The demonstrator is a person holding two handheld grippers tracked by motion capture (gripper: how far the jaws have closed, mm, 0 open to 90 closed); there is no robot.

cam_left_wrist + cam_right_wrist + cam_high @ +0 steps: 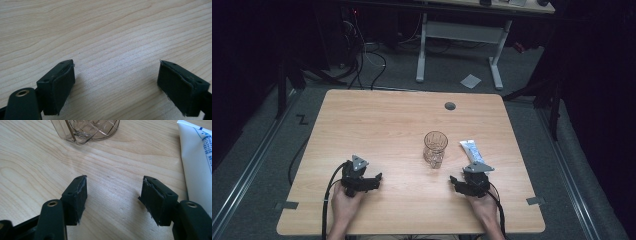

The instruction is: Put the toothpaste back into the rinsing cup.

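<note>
Both the left gripper (373,181) and right gripper (455,181) rest empty, jaws spread wide. The right should probably approach the white tube (200,162) squarely, clear of the cut-glass tumbler (435,148).

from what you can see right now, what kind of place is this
Probably a lab or recording room, not a home: a bare wooden table on grey carpet, dark curtains around it, a second desk behind with cables trailing over the floor.

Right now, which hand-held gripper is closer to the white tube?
The right hand-held gripper. It sits just in front of the white tube, near its closer end. The left hand-held gripper is far across the table, past the glass.
</note>
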